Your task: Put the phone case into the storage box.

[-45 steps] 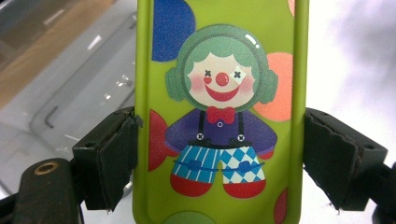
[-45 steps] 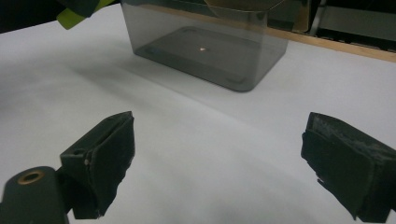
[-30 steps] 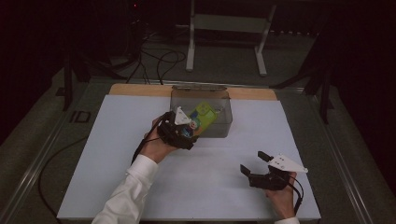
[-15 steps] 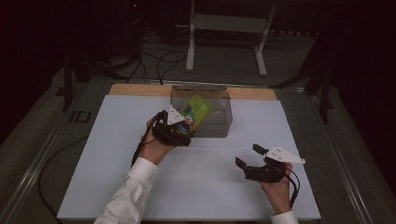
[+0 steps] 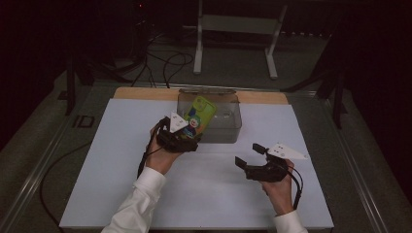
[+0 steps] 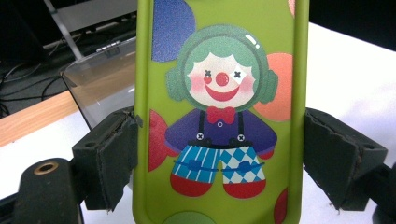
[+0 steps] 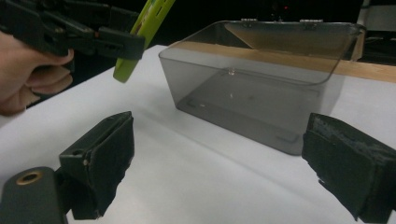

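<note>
The left gripper (image 5: pixel 187 132) has its jaws clamped on the two long sides of a green phone case (image 6: pixel 219 112) with a clown on it. The case is up in the air, tilted, just at the near left corner of the clear box (image 5: pixel 219 122) — not inside. So the pick-up part looks done, and what is left, I think, is to move the case over the open top and let it go inside.

The right gripper (image 5: pixel 252 156) is on the near right side of the white table (image 5: pixel 116 174), well apart from the box. Its jaws are wide apart and hold nothing.

The box looks bare inside, and its lid (image 7: pixel 299 35) is tipped back on the far side — out of the way. Nothing sits between the case and the box. Only the near wall has to be cleared.
</note>
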{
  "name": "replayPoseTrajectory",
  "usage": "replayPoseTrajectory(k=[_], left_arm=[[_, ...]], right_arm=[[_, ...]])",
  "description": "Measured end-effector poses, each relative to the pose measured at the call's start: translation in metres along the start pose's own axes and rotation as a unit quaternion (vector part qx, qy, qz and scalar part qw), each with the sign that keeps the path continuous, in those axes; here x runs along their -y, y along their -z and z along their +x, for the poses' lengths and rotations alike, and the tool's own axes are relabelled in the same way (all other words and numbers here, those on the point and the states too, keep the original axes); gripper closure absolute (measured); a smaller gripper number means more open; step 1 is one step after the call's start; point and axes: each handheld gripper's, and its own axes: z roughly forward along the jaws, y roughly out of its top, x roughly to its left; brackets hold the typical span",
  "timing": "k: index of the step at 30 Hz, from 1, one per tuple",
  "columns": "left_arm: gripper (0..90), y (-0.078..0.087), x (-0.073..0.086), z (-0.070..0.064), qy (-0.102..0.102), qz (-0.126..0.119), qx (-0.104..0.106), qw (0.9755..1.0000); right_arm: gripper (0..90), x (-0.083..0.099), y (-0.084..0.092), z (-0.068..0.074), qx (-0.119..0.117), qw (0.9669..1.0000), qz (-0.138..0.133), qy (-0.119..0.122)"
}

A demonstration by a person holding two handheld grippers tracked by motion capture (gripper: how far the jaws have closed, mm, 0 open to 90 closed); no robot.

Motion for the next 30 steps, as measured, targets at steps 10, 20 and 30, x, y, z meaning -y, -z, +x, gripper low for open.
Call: replayPoseTrajectory(k=[10,20,30], left_arm=[[16.4,0.003,0.001,-0.003,0.004,-0.015,-0.012,0.9998],[16.4,0.008,0.002,-0.007,0.003,-0.031,-0.021,0.9993],[16.4,0.011,0.004,-0.015,0.005,-0.043,-0.014,0.9990]], right_arm=[[9.3,-0.014,-0.013,0.006,-0.009,0.9999,-0.003,-0.010],[9.4,-0.033,-0.032,0.011,-0.024,0.9993,-0.006,-0.030],[11.4,-0.050,-0.051,0.020,-0.027,0.9991,-0.001,-0.031]])
